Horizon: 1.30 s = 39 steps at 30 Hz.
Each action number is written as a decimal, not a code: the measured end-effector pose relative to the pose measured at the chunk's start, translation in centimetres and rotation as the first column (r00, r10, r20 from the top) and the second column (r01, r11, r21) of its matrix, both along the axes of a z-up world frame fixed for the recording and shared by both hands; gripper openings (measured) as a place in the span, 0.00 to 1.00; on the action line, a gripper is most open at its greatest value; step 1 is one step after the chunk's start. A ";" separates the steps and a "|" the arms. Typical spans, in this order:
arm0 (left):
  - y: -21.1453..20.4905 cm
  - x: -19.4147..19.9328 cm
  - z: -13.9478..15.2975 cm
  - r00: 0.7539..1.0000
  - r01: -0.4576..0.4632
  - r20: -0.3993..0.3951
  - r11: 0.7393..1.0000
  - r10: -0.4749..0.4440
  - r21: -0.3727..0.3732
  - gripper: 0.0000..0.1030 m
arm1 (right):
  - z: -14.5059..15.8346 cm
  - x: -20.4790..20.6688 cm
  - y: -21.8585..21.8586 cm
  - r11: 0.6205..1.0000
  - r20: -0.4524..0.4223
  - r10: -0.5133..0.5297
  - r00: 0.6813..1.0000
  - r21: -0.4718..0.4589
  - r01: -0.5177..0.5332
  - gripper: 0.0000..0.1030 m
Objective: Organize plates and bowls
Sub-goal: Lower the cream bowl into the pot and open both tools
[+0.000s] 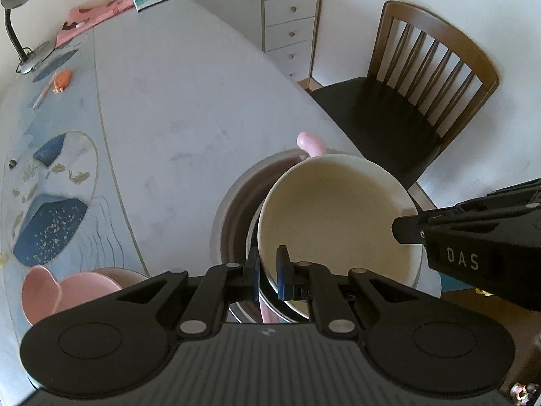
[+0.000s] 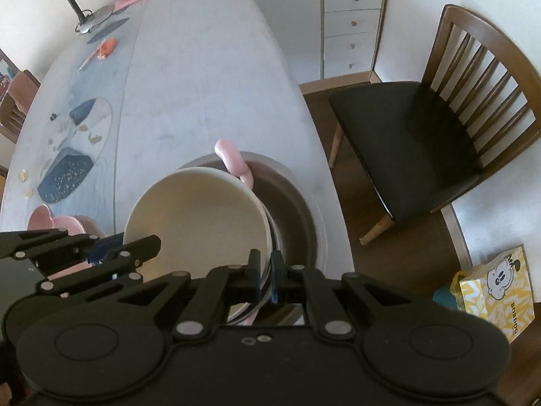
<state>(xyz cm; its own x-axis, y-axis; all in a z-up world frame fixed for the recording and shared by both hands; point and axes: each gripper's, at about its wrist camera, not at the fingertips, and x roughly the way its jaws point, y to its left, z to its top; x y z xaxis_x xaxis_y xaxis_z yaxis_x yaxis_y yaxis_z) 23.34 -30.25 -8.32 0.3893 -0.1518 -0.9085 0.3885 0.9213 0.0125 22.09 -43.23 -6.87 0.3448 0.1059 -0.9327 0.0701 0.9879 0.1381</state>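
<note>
Both grippers, left (image 1: 268, 270) and right (image 2: 265, 275), are pinching the cream plate (image 1: 334, 216) rim, clamped near-closed; keeping it level while seating it in the dark bowl (image 2: 294, 209) is best.

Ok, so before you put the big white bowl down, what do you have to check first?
1. Left gripper shut on the cream bowl rim: ok.
2. Right gripper shut on the opposite rim: ok.
3. Bowl sits over the metal basin on the table: ok.
4. Pink handle sticking up behind the bowl, might get bumped: not ok.
5. What lies under the bowl inside the basin: cannot tell.
6. Pink dish at the left is out of the way: ok.
</note>
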 end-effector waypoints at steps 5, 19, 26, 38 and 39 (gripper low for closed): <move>-0.1 -0.2 -0.6 1.000 0.006 0.016 1.000 -0.007 0.013 0.08 | -0.2 -0.3 0.4 1.000 0.004 0.015 1.000 -0.018 -0.015 0.07; 0.5 0.2 -0.6 1.000 0.028 0.001 0.999 -0.028 -0.023 0.08 | -0.4 -0.1 -0.4 0.999 -0.004 -0.010 1.000 0.038 0.010 0.18; 1.3 0.1 -0.2 0.999 0.034 -0.009 0.998 -0.034 -0.056 0.16 | 0.5 -0.3 -0.2 0.998 0.011 -0.006 1.000 0.063 0.005 0.27; 2.4 -1.4 2.7 0.998 0.055 0.049 0.991 -0.049 -0.120 0.49 | 2.9 -1.5 0.2 0.995 0.072 0.029 0.997 0.088 -0.036 0.36; 2.5 -1.6 3.0 0.997 0.054 0.053 0.991 -0.048 -0.126 0.50 | 3.1 -1.6 0.2 0.995 0.077 0.027 0.997 0.093 -0.035 0.39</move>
<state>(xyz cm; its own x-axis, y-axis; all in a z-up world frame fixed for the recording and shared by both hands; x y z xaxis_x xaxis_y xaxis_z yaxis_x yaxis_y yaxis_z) 21.78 -27.70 -5.35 0.4224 -0.2857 -0.8602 0.4367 0.8958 -0.0831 20.49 -43.06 -3.74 0.4092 0.2034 -0.8895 0.0255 0.9719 0.2340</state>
